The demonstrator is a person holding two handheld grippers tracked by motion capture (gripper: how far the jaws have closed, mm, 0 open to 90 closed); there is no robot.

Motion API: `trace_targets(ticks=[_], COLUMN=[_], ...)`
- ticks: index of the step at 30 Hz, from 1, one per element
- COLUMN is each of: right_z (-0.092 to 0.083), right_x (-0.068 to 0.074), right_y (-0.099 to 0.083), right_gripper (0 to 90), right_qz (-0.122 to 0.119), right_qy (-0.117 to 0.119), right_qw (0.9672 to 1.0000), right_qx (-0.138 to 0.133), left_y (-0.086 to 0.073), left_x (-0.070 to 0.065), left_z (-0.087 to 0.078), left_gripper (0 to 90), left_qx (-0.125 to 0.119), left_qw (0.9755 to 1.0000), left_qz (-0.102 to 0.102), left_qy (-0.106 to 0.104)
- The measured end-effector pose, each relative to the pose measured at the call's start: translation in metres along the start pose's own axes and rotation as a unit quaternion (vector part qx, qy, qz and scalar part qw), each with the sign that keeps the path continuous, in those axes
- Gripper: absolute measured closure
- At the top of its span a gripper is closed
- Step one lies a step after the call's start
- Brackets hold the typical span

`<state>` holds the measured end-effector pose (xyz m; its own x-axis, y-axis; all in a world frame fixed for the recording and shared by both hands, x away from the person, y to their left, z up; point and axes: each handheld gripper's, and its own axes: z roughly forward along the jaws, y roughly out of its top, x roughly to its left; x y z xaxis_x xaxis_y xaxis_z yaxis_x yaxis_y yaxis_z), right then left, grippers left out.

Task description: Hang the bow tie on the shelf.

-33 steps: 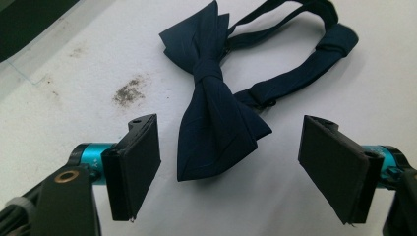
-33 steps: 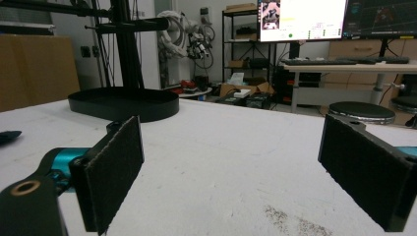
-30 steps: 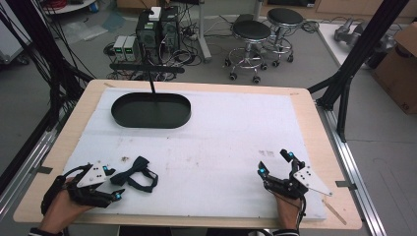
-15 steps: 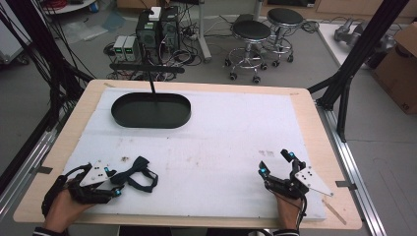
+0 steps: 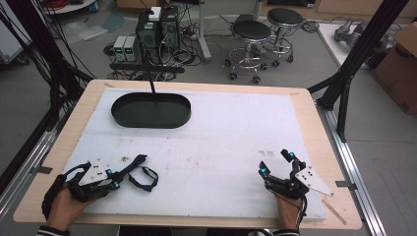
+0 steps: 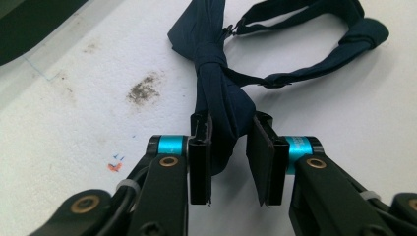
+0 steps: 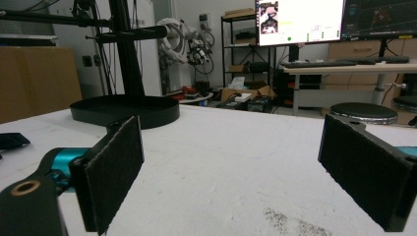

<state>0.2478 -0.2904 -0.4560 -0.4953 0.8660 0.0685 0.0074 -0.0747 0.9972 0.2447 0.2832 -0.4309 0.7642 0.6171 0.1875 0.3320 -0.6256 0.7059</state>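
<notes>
High view: a dark navy bow tie point(image 5: 139, 173) lies at lower left on the white mat point(image 5: 221, 137), its strap looped; the left gripper point(image 5: 118, 178) has just been closing on one wing, its jaws wider a second ago. Left gripper view: both pads pinch the bunched fabric point(image 6: 223, 105). Right gripper view: the right gripper point(image 7: 231, 167) gapes wide, holding nothing.

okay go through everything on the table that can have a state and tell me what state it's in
left gripper: jaws have just been closing, pads now pinch one wing of the bow tie.
right gripper: open, nothing between its pads.
bow tie: flat on the table, strap looped beside it.
black tray: empty, on the table.
</notes>
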Motion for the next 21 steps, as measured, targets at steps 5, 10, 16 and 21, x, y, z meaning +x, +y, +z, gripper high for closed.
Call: trace_targets(ticks=[5,10,16,21], right_z=[0.0001,0.0,0.0,0.0001], right_x=[0.0001,0.0,0.0,0.0001], right_y=[0.0,0.0,0.0,0.0], right_gripper=[9.0,9.0,9.0,9.0], right_qz=[0.0,0.0,0.0,0.0], right_qy=[0.0,0.0,0.0,0.0], right_qw=[1.0,1.0,1.0,1.0], right_qx=[0.0,0.0,0.0,0.0], left_y=[-0.0001,0.0003,0.0011,0.0056], left_x=[0.0014,0.0032,0.004,0.006], left_z=[-0.0014,-0.004,-0.0055,-0.0099], left_gripper=[78.9,80.6,80.9,81.5], left_qx=[-0.01,-0.02,-0.029,-0.055], left_qw=[0.9999,0.9997,0.9994,0.9981], left_qz=[-0.009,-0.015,-0.02,-0.026], left_qy=[0.005,0.005,0.004,0.008])
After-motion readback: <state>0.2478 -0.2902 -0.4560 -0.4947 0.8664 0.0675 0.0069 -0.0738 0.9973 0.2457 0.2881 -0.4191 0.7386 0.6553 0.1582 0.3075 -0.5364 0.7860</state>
